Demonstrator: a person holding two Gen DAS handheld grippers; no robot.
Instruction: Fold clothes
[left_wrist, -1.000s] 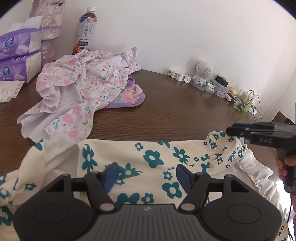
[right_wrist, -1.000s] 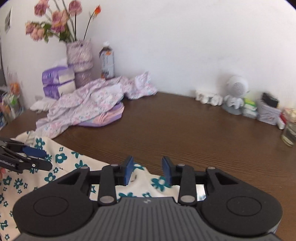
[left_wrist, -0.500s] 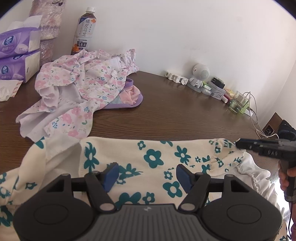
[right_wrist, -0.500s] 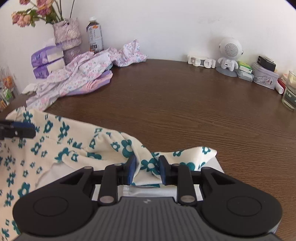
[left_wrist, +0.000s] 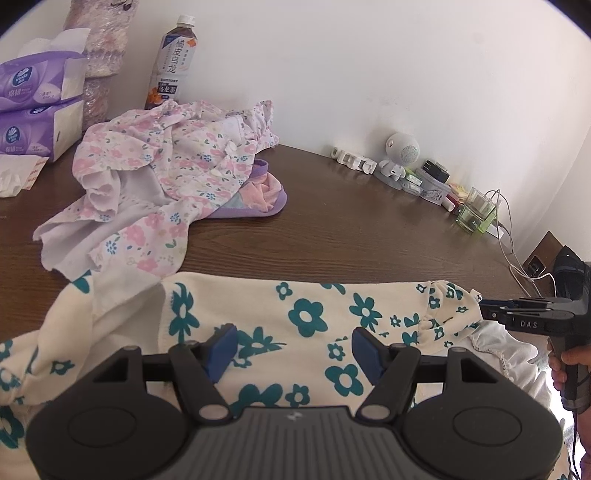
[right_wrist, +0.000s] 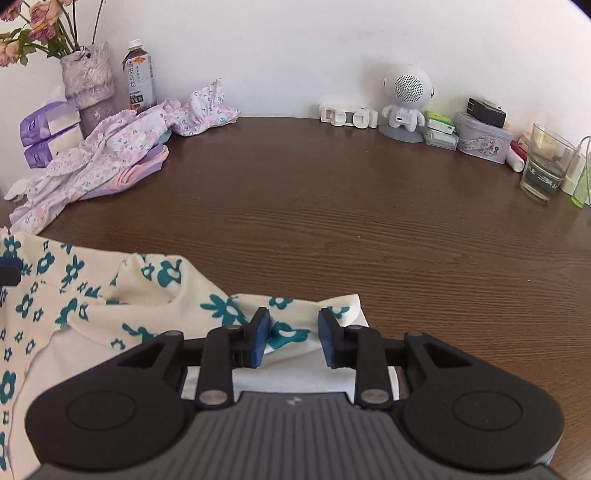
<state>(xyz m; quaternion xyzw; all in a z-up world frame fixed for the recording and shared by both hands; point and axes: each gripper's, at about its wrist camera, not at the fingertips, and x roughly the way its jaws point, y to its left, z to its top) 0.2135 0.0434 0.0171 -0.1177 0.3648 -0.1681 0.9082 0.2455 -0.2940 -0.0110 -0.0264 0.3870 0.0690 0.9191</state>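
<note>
The left gripper (left_wrist: 293, 349) had its 2 blue pads (left_wrist: 221, 347) wide apart and held nothing; it hovered over the cream garment with teal flowers (left_wrist: 306, 317), which lay spread on the near part of the brown wooden table (left_wrist: 351, 229). The right gripper (right_wrist: 291, 338) had its jaws partly open, with a fold of the same garment (right_wrist: 92, 295) lying between the pads, and the pads did not press the cloth. In the left wrist view the right gripper (left_wrist: 487, 310) was at the gathered cuff of the garment, on the right side. Further back on the table lay a pink floral garment (left_wrist: 166, 177) in a loose heap, partly over a purple and pink piece of cloth (left_wrist: 258, 199). Behind it stood a tea bottle (left_wrist: 171, 62) and 2 purple tissue packs (left_wrist: 33, 107) near the white wall. A small white robot figure (right_wrist: 404, 99) and a glass (right_wrist: 543, 166) stood at the far right edge.
</note>
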